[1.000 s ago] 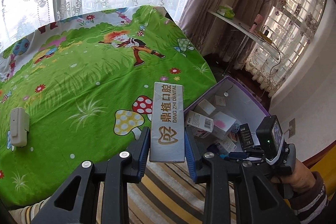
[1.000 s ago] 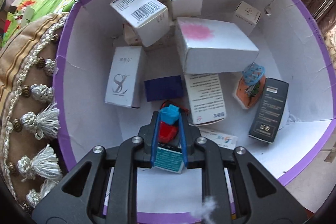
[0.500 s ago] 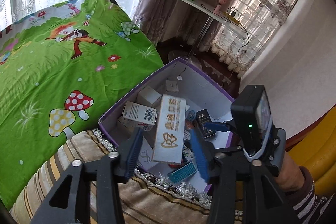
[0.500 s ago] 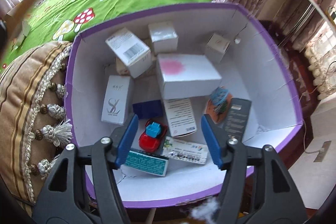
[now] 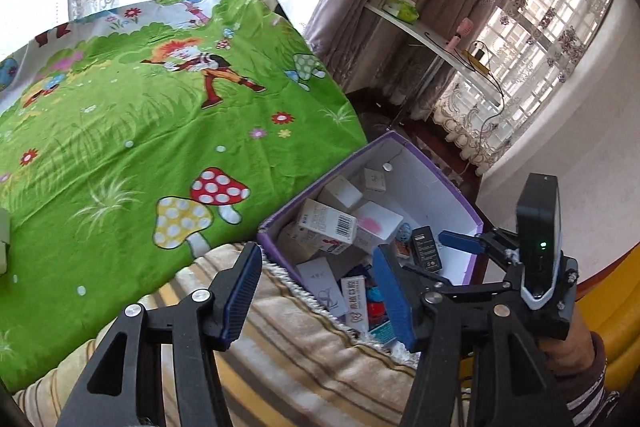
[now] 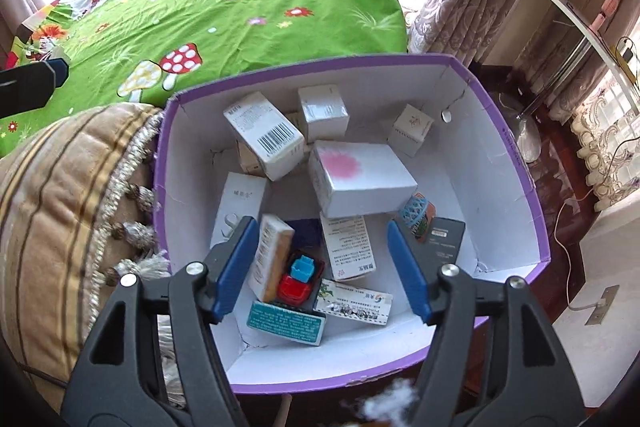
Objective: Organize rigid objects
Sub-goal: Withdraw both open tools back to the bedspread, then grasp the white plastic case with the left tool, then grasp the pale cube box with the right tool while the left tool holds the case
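Note:
A purple box with white inside (image 6: 516, 163) (image 5: 452, 187) holds several small cartons. The grey Ding Zhi Dental box (image 6: 270, 257) (image 5: 356, 297) lies tilted inside it at the near left, beside a red and blue toy car (image 6: 298, 279). A teal carton (image 6: 286, 321) lies in front of the car. My left gripper (image 5: 320, 293) is open and empty above the cushion, near the purple box's left rim. My right gripper (image 6: 322, 267) is open and empty above the near part of the purple box.
A striped tan cushion with tassels (image 6: 68, 195) (image 5: 304, 359) lies left of the purple box. A bed with a green cartoon sheet (image 5: 120, 147) lies behind. A white shelf (image 5: 436, 43) and curtains stand at the right. The right gripper and hand (image 5: 536, 279) show in the left wrist view.
My left gripper opened and let the dental box drop into the purple box, then drew back. My right gripper, which released the toy car, rose higher above the purple box.

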Action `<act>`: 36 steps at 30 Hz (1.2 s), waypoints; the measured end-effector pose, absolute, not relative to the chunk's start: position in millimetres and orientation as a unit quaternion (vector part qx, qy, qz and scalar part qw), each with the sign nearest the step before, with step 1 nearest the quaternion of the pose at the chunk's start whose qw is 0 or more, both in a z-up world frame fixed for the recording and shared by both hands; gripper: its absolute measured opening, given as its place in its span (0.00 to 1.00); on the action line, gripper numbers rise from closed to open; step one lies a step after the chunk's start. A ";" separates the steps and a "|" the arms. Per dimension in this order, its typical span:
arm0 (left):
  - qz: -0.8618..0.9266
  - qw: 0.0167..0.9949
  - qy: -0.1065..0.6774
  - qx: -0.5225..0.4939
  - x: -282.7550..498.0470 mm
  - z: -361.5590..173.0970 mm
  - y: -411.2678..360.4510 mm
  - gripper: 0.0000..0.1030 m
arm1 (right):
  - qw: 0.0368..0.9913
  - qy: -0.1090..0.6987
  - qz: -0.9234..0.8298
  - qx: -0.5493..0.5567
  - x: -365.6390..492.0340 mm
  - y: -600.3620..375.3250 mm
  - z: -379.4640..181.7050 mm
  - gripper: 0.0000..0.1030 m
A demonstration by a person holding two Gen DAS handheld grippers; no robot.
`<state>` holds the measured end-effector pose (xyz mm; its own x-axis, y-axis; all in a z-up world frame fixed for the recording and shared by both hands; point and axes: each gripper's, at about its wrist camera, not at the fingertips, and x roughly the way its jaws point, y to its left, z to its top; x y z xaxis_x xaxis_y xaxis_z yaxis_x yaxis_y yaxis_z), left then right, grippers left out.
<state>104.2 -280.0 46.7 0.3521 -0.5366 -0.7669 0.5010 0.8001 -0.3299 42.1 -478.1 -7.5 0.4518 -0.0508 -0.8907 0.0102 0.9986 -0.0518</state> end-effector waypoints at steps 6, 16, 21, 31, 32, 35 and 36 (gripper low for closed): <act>-0.196 0.863 0.465 -0.038 140.4 45.8 -182.4 0.76 | 0.862 0.506 0.020 -0.016 60.7 -451.1 6.7 0.73; -0.052 0.855 0.513 -0.061 233.6 -6.0 -25.7 0.86 | 0.869 0.485 0.095 -0.014 111.3 -386.8 32.6 0.77; -0.041 0.841 0.538 -0.038 257.5 -33.8 -7.3 0.86 | 0.868 0.480 0.129 -0.019 136.1 -349.4 40.8 0.78; -0.048 0.837 0.533 -0.116 254.9 -38.5 21.8 0.63 | 0.850 0.492 0.182 -0.053 177.6 -269.2 31.9 0.81; -0.051 0.838 0.527 -0.131 252.2 -34.8 27.0 0.63 | 0.847 0.494 0.188 -0.057 181.2 -259.7 30.5 0.81; -0.055 0.844 0.506 -0.168 244.5 -22.3 38.7 0.63 | 0.840 0.496 0.211 -0.065 190.7 -230.2 27.2 0.81; -0.047 0.848 0.498 -0.173 241.0 -17.4 43.5 0.63 | 0.838 0.496 0.217 -0.069 193.9 -219.5 26.0 0.81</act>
